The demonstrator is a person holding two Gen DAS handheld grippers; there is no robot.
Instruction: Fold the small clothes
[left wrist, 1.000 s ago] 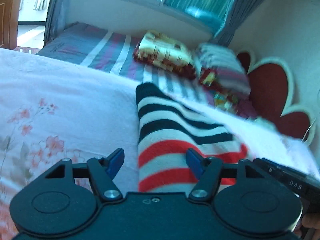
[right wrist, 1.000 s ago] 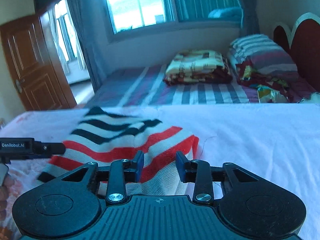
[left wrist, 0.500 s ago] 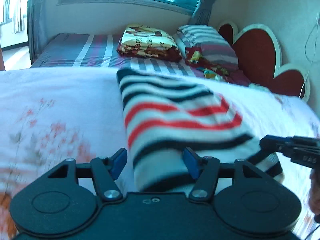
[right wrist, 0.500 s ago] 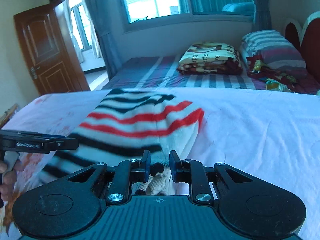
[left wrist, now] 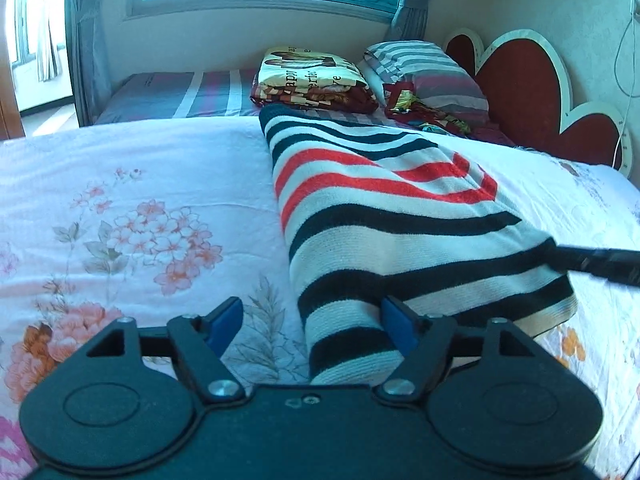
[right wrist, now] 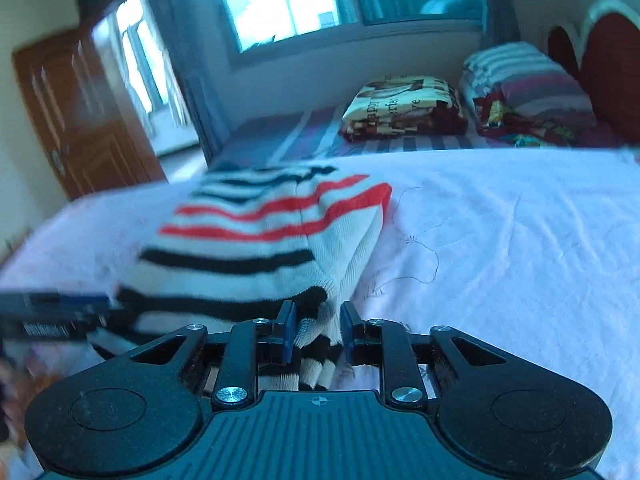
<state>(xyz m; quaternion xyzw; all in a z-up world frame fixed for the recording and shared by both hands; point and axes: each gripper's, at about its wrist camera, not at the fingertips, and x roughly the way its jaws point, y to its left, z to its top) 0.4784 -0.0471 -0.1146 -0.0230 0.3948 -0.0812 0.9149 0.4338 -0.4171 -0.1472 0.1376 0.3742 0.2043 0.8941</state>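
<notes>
A small knit garment (left wrist: 380, 216) with white, black and red stripes lies folded lengthwise on the pink floral bedsheet (left wrist: 132, 208). My left gripper (left wrist: 312, 322) is open, its blue pads spread wide around the garment's near left corner. My right gripper (right wrist: 318, 330) has its pads close together with the near right corner of the garment (right wrist: 256, 240) bunched between them. The right gripper's tip also shows in the left wrist view (left wrist: 600, 262) at the garment's right edge.
A folded printed blanket (left wrist: 312, 76) and a striped pillow (left wrist: 424, 68) lie on a second striped bed beyond. A red heart-shaped headboard (left wrist: 532, 88) stands at the right. A wooden door (right wrist: 76, 120) is at the far left. The sheet stretches to the right (right wrist: 520, 240).
Both grippers have drawn the garment's near end back toward me, so more striped length now lies flat. The right gripper's pads have closed onto the corner. The left stays open.
</notes>
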